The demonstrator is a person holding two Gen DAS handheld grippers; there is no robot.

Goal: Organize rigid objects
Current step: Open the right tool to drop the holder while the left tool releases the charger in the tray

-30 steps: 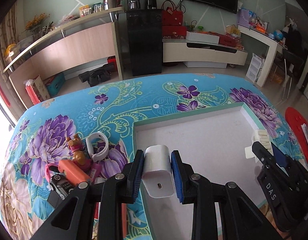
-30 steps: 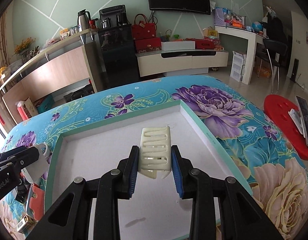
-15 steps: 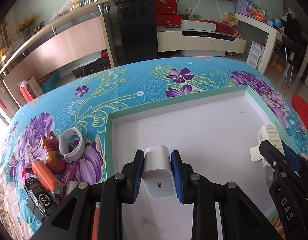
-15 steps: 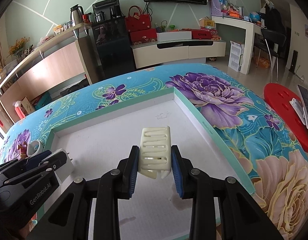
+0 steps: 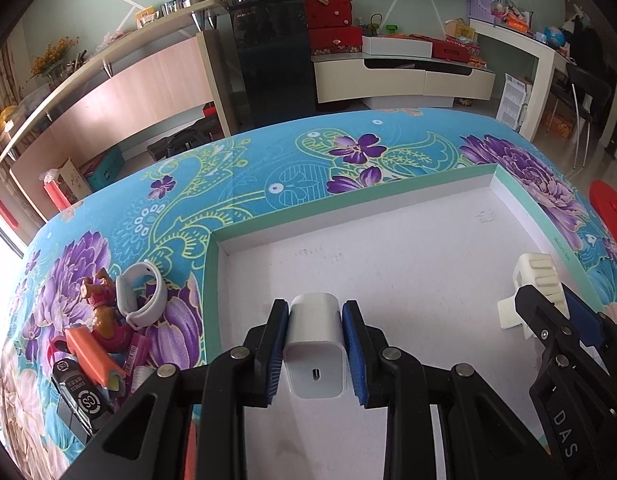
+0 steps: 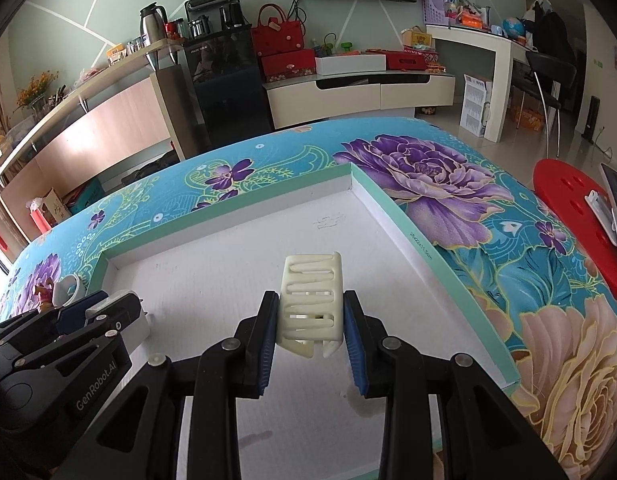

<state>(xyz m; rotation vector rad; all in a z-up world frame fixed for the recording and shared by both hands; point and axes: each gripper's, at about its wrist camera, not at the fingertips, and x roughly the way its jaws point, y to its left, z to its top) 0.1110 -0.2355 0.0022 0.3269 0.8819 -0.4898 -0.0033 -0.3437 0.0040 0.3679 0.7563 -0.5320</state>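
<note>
Over the white tray (image 5: 388,280) you've got both loads: left gripper (image 5: 315,346) fingers pinching the charger (image 5: 314,356), right gripper (image 6: 310,330) fingers clamping the cream hair clip (image 6: 312,300). Lower each flat, well apart, then release gently.

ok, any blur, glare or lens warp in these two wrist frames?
Left wrist: sharp, window blown out at the left edge, charger crisp. Right wrist: sharp, soft even light, hair clip clear. Both: strong fisheye bending of the tray rim, dark corner vignetting.

Right tongs (image 6: 311,334) clamp cream hair claw (image 6: 313,300) over white tray (image 6: 404,216).
</note>
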